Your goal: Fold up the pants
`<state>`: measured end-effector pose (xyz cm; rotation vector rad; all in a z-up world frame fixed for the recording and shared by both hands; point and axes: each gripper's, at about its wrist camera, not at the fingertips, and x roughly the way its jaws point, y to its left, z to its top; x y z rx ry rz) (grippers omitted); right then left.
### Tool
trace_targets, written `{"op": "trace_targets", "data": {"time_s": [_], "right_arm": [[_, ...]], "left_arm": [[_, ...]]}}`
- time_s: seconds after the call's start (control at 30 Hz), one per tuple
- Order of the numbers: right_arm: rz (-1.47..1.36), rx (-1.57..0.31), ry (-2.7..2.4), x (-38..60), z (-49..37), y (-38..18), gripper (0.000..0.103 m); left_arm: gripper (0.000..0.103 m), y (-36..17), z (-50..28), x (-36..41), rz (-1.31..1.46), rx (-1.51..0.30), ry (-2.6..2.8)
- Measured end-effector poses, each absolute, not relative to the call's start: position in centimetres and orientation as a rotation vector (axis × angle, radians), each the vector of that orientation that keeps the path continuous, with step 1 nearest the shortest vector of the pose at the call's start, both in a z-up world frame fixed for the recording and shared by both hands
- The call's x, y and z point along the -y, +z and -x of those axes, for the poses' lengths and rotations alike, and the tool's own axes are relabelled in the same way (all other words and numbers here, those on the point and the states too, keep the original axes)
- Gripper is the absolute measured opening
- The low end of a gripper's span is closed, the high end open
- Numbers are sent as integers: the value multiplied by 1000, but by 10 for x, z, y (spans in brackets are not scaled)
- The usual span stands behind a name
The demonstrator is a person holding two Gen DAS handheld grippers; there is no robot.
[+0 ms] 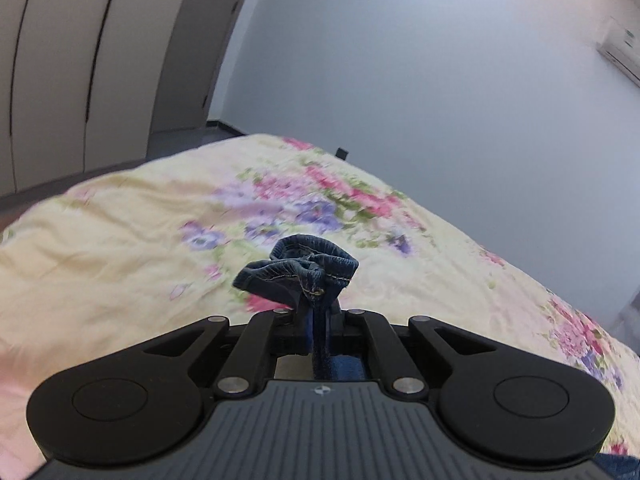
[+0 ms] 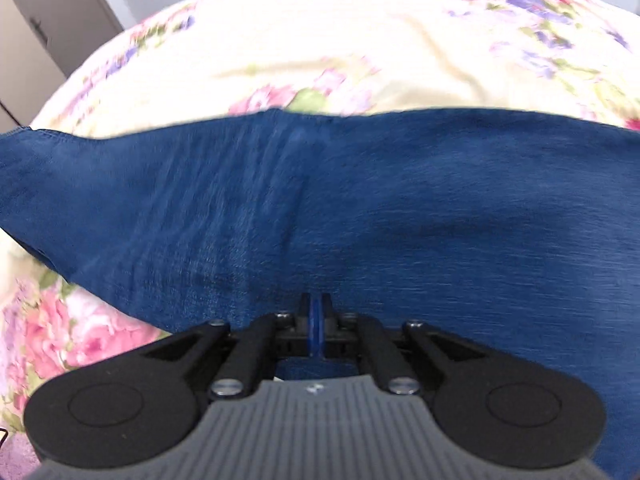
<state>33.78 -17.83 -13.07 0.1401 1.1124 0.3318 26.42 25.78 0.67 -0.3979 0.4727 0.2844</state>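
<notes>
Close up in the left wrist view, the left gripper (image 1: 318, 300) has its two jaws squeezed together on a bunched bit of the pants (image 1: 298, 270); a stitched hem pokes out past the tips, all scrunched like a little bow; more blue cloth runs back between the jaws toward the camera. This bit is held up off the bed (image 1: 120, 240); the flowery sheet lies well below and behind it.

Close up in the right wrist view, the right gripper (image 2: 316, 320) is also pinched tight; a thin fold of blue cloth sits between its jaws, so it is clamped on the pants (image 2: 360, 200) too. Just past its tips the pants spread wide across the view, from one side to the other; so the long way of the pants goes sideways to this gripper, not away from it. A stitched edge (image 2: 44, 134) shows at the far left of the cloth. Past the pants is more of the flowery bed (image 2: 320, 40).

Farther off in the left view are a pale wardrobe (image 1: 80, 40), a plain wall (image 1: 400, 80) and an air conditioner (image 1: 620, 48) up high.

I think the fold is only starting; both hands hold cloth, and the left one has the hem end up in the air. The next move likely needs that end carried over along the long way of the pants, toward the part the right gripper holds; the right one looks nearer the wide middle part.
</notes>
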Motion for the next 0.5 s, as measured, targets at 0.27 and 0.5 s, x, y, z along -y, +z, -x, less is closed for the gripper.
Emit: {"op": "trace_targets", "data": {"time_s": [0.27, 0.5], "right_arm": [[-236, -1047, 286, 257, -315, -98, 0], [-343, -1025, 223, 329, -291, -101, 0]], "left_arm": [[5, 53, -285, -91, -9, -419, 100], [5, -12, -294, 74, -393, -470, -55]]}}
